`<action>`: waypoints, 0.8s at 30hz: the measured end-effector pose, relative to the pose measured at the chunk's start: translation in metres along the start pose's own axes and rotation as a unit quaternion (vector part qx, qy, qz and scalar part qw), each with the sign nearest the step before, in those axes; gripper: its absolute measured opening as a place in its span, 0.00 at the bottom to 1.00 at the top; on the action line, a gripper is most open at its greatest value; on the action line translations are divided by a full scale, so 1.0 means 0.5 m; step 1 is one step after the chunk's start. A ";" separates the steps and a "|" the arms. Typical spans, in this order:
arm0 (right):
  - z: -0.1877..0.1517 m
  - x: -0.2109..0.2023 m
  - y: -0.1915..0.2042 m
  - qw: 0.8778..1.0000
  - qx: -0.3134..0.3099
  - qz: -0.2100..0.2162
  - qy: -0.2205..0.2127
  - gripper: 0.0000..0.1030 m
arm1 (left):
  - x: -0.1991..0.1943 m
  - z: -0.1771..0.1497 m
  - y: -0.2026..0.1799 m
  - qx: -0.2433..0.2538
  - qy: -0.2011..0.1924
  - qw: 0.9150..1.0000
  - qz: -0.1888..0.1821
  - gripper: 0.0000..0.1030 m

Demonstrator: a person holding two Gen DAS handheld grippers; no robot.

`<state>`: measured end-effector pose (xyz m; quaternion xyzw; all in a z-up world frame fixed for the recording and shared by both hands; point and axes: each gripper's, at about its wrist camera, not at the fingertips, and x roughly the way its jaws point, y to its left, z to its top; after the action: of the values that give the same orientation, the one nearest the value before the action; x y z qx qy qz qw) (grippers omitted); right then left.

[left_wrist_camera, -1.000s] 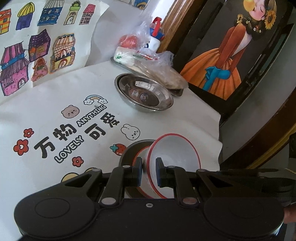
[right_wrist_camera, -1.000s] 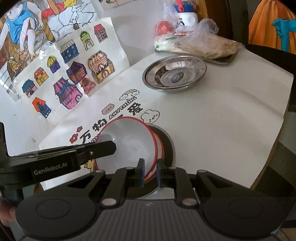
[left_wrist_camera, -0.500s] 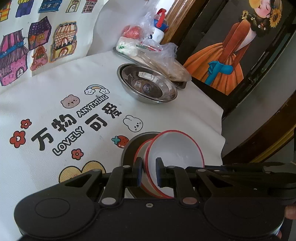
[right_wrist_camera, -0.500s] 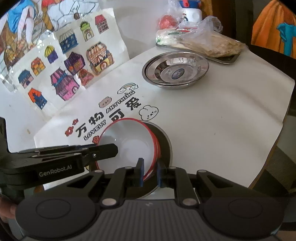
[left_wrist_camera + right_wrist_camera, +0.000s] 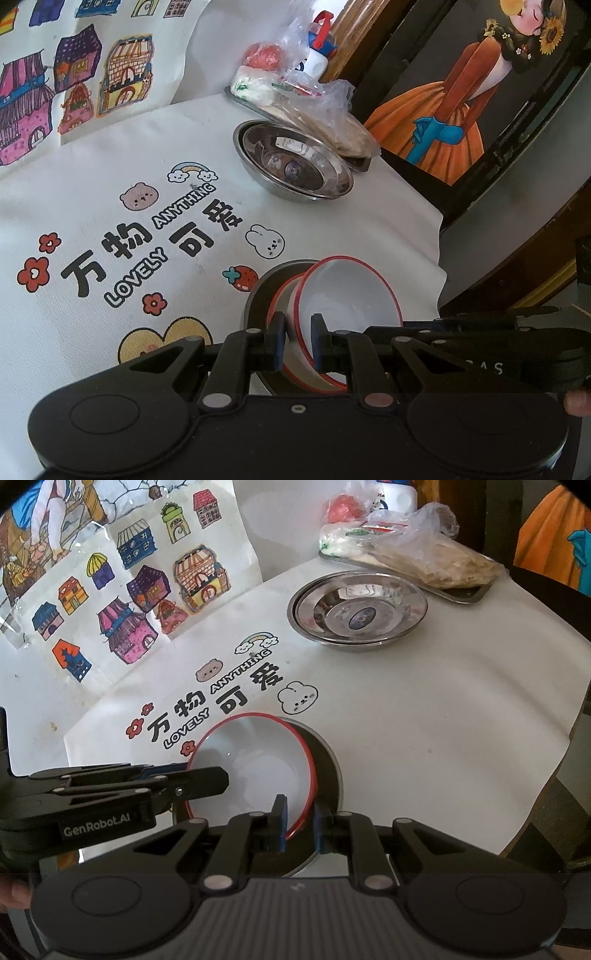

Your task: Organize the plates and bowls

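Two nested white bowls with red rims (image 5: pixel 347 295) hang tilted just over a dark steel plate (image 5: pixel 258 295) at the table's front edge. My left gripper (image 5: pixel 297 343) is shut on the near rim of the bowls. In the right wrist view the same bowls (image 5: pixel 255 760) lie over the steel plate (image 5: pixel 328 771), and my right gripper (image 5: pixel 299 827) is shut on their near right rim. The left gripper (image 5: pixel 221 777) reaches in from the left onto the opposite rim. The right gripper (image 5: pixel 373 330) crosses in from the right, its tips hidden behind the bowls.
A stack of shiny steel plates (image 5: pixel 295 162) stands at the back of the white printed tablecloth (image 5: pixel 110 206). Behind it a metal tray holds bagged food (image 5: pixel 314 107) and a white bottle (image 5: pixel 319 55). The table edge drops off at the right (image 5: pixel 554 760). House drawings hang on the wall (image 5: pixel 140 590).
Both grippers keep their hold on the bowls' rim. The bowls have settled slightly lower and flatter toward the dark steel plate; nothing else has shifted.
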<state>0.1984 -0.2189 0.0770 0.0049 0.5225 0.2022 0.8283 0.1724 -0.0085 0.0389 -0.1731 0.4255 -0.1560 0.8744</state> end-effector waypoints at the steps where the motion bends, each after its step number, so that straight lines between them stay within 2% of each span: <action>1: 0.003 0.001 0.002 1.000 -0.004 -0.002 0.003 0.16 | 0.000 0.000 0.001 -0.001 0.001 1.000 -0.001 0.14; 11: 0.025 0.015 0.043 0.996 -0.063 -0.043 0.048 0.16 | -0.005 0.000 0.001 0.002 0.008 1.000 0.005 0.14; 16: 0.036 0.019 0.058 0.994 -0.079 -0.061 0.053 0.15 | -0.004 0.003 0.005 -0.002 0.012 1.000 0.006 0.14; 24: 0.046 0.016 0.054 0.994 -0.076 -0.059 0.056 0.16 | -0.009 0.008 0.013 -0.009 0.017 1.000 -0.004 0.15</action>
<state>0.2126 -0.1869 0.0863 -0.0998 0.5502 0.1923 0.8064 0.1740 -0.0002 0.0414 -0.1799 0.4407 -0.1585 0.8651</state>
